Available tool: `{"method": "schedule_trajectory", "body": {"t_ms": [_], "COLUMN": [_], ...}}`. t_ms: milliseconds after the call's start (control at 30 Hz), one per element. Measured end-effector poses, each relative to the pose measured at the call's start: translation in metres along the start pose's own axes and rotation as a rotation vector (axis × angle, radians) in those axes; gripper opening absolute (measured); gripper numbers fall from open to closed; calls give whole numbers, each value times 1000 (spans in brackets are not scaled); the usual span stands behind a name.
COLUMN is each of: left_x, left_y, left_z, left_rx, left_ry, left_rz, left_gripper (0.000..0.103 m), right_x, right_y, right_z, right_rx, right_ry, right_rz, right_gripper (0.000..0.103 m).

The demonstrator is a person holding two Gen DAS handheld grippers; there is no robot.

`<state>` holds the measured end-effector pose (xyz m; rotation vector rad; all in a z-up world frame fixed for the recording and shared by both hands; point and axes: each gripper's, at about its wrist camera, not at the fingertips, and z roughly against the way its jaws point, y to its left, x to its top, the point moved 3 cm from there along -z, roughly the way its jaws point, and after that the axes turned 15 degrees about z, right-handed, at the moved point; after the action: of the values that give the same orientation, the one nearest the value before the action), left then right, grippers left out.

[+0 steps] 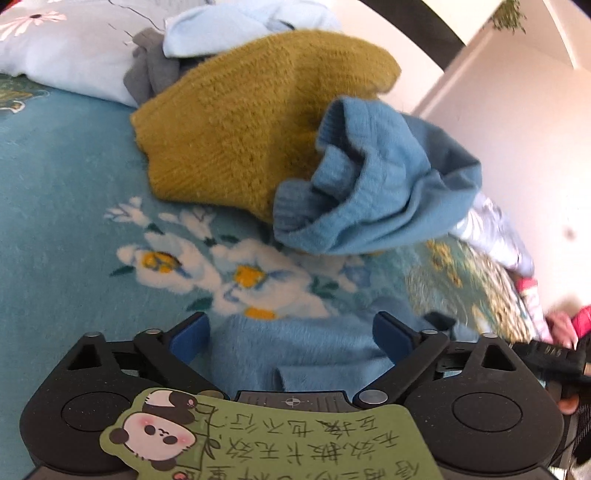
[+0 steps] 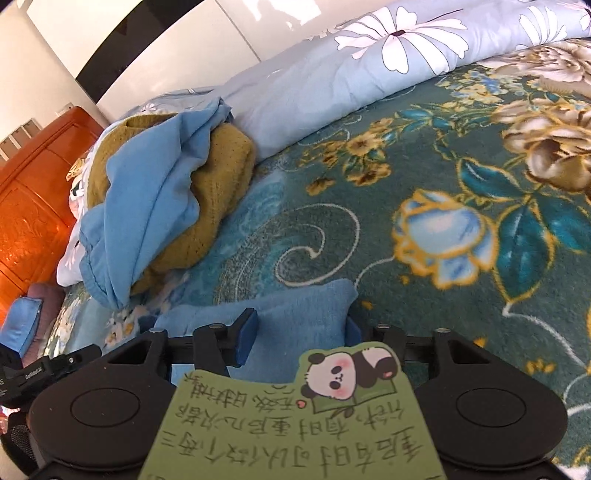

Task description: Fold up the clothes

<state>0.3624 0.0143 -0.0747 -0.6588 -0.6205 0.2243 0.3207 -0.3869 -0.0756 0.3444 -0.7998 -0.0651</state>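
I've got two tools on one fuzzy light-blue garment (image 1: 295,350). Left tool (image 1: 291,338) gapes wide, fabric loose between its pads. Right tool (image 2: 301,332) narrow, pinching it. Ahead: one mustard sweater (image 1: 236,122), one blue top (image 1: 373,188). Floral bed blanket (image 2: 461,166), one quilt (image 2: 332,70), wooden headboard (image 2: 33,206).

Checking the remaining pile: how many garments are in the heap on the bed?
4 visible: mustard knit sweater, blue knit draped on its right, grey piece and pale blue piece behind. More may be buried underneath.
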Motion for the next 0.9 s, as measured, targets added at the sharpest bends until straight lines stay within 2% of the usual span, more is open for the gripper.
{"method": "schedule_trajectory", "body": {"t_ms": [33,67,133,200,267,300,433,467,533,600,633,700,767,800,833,867,900], "left_x": [-2,-4,-6,-7,-7,-7,-5,-5,-3,0,3,8,13,14,14,14,14], "left_y": [-4,-9,-13,-14,-15,-16,-15,-14,-12,-11,-11,-16,-25,-31,-36,-41,-46], "left_z": [1,2,1,2,14,21,30,32,31,23,20,14,10,8,4,0,-4], "left_rx": [-1,2,11,16,-34,-62,-69,-69,-56,-33,-31,-25,-4,2,5,6,8], "left_ry": [-3,-6,-3,-11,-72,-107,-141,-148,-146,-104,-75,-16,26,50,77,105,132], "left_rz": [-21,-46,-61,-64,-61,-59,-54,-53,-47,-38,-40,-86,-183,-237,-284,-328,-372], "left_gripper": [68,51,34,27,10,9,9,9,9,9,11,24,53,59,70,76,76], "right_x": [1,1,1,1,1,3,4,2,-1,-4,-4,1,10,15,21,27,32], "right_y": [0,0,0,0,1,4,18,19,20,17,15,10,7,7,9,11,15], "right_z": [1,2,5,9,14,18,48,51,41,33,31,31,34,36,37,37,33], "right_rx": [-1,0,9,16,21,25,69,59,8,-11,-6,-10,-27,-29,-21,-5,18], "right_ry": [-3,-7,-23,-39,-59,-79,-237,-242,-175,-133,-130,-126,-125,-122,-114,-100,-75], "right_rz": [4,7,12,5,15,32,104,120,160,168,156,139,168,197,225,252,281], "right_gripper": [12,11,9,8,8,8,6,6,6,7,13,18,27,30,37,42,42]}}
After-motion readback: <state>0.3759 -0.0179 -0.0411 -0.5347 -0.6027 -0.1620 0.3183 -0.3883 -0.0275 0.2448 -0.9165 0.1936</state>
